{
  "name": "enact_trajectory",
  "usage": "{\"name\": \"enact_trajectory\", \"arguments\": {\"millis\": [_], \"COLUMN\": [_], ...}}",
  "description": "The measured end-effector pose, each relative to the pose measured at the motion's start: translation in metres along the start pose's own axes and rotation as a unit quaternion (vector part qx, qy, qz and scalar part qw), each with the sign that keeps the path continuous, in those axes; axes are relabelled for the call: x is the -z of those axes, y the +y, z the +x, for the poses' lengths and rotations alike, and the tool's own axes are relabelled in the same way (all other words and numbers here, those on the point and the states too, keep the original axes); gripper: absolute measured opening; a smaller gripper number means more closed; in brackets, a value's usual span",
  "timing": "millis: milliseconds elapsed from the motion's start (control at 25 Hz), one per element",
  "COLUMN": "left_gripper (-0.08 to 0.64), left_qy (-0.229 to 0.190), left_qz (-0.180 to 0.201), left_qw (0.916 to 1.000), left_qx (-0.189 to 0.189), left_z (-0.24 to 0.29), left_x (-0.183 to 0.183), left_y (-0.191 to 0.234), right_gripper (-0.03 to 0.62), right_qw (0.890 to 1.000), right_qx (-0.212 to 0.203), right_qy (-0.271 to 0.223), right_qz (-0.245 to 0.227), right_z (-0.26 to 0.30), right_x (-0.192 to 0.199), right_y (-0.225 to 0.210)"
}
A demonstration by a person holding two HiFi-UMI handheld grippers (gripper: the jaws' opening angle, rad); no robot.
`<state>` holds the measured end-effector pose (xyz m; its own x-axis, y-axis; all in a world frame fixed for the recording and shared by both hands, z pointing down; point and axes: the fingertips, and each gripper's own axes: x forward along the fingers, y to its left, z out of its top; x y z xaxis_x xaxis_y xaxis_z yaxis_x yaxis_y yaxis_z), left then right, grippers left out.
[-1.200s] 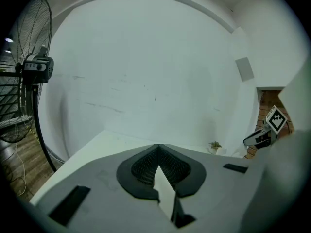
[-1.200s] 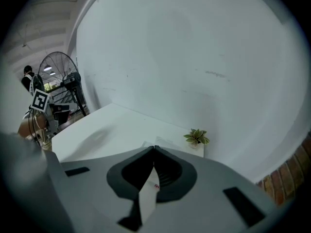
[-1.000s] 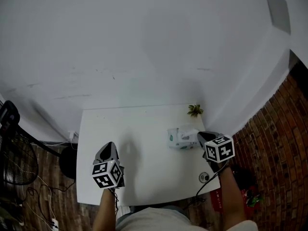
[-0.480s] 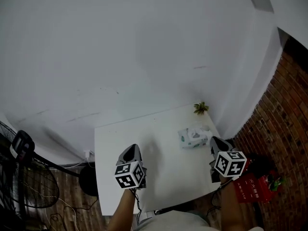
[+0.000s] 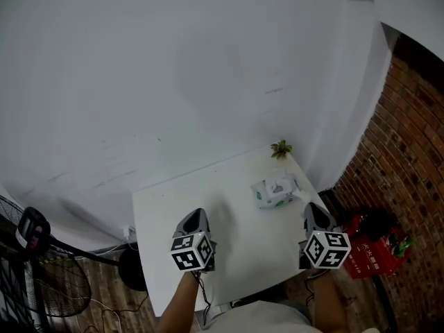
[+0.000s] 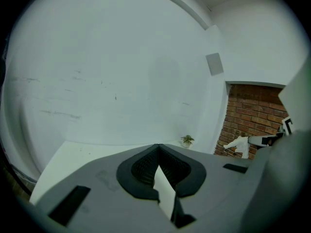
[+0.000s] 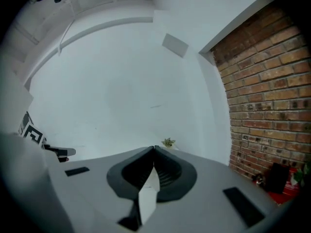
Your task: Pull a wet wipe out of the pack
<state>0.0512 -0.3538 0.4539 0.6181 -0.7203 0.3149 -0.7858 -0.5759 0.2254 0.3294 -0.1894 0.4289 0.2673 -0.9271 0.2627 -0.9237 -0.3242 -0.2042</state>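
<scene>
The wet wipe pack (image 5: 272, 193) lies on the white table (image 5: 166, 207) near its far right corner, with a tuft of white wipe standing out of its top. My right gripper (image 5: 309, 209) hovers just right of the pack, at the table's right edge, jaws shut. In the left gripper view a crumpled white wet wipe (image 6: 240, 145) hangs from the right gripper's tip. My left gripper (image 5: 194, 218) is over the table's front middle, well left of the pack. Its jaws are shut (image 6: 158, 145) with nothing between them. In its own view the right gripper (image 7: 154, 148) shows closed jaws; the wipe is hidden there.
A small potted plant (image 5: 280, 148) stands at the table's far right corner against the white wall. A brick wall (image 5: 416, 151) and a red crate (image 5: 371, 248) are on the right. A floor fan (image 5: 31, 269) stands on the left.
The right gripper has drawn back from the pack toward the table's right front, taking a wipe with it. The head view has shifted. The left gripper stays over the table's front.
</scene>
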Motion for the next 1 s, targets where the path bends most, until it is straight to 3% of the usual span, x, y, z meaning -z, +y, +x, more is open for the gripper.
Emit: {"name": "enact_trajectory", "arguments": {"millis": [1000], "left_gripper": [0.002], "left_qy": [0.008], "left_qz": [0.002], "left_qw": [1.0], "left_qx": [0.001], "left_z": [0.01], "left_x": [0.006], "left_y": [-0.018], "right_gripper": [0.005], "right_qw": [1.0], "right_qx": [-0.023], "right_qy": [-0.012], "right_qz": [0.008], "right_z": [0.006], "right_x": [-0.006], "right_y": [-0.003]}}
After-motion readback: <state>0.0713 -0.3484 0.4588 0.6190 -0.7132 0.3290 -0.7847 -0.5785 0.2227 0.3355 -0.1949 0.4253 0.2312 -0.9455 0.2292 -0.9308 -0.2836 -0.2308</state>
